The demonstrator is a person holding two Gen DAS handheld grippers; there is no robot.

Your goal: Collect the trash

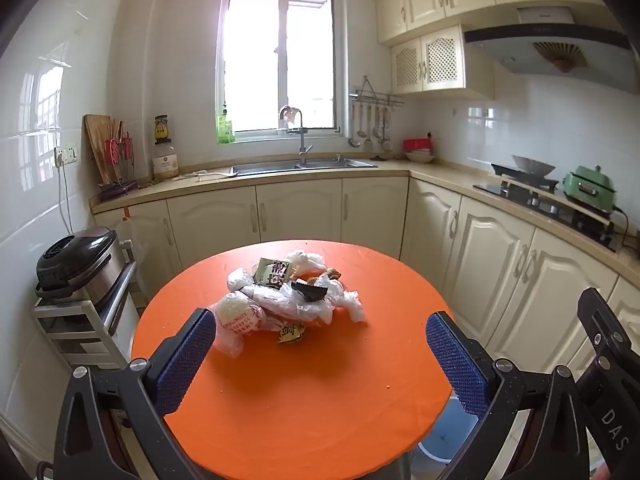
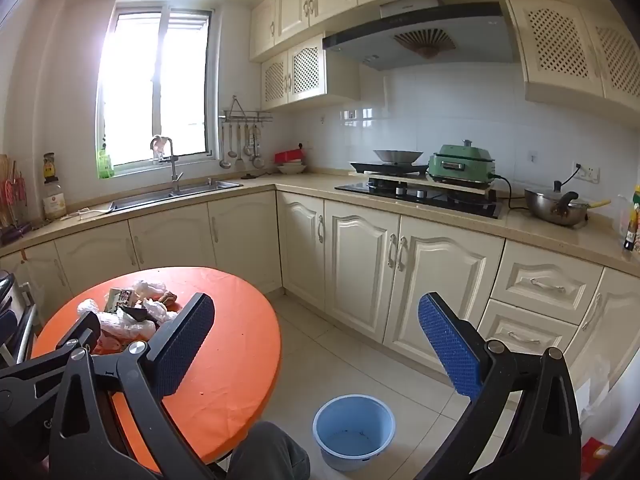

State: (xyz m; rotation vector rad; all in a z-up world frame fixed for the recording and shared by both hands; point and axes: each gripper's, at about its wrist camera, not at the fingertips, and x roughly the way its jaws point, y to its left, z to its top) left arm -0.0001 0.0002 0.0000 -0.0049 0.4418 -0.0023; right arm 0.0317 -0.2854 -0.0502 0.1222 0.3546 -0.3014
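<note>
**One heap of trash, one bin, two grippers spread wide**

One pile of trash (image 1: 286,292) lies near the middle of the round orange table (image 1: 304,392): several crumpled clear plastic bags, at least three printed wrappers and a dark paper cup, too tangled for an exact count. One light-blue bin (image 2: 354,432) stands on the tiled floor just beside the table's edge. The left gripper (image 1: 320,356) hovers over the table short of the pile, fingers spread wide, gripping nothing. The right gripper (image 2: 316,344) hangs above the floor, equally wide and bare. Cream cabinets line two walls, with one sink (image 1: 300,166), one window (image 1: 278,60), one stove (image 2: 420,196) and one range hood (image 2: 416,36).
</note>
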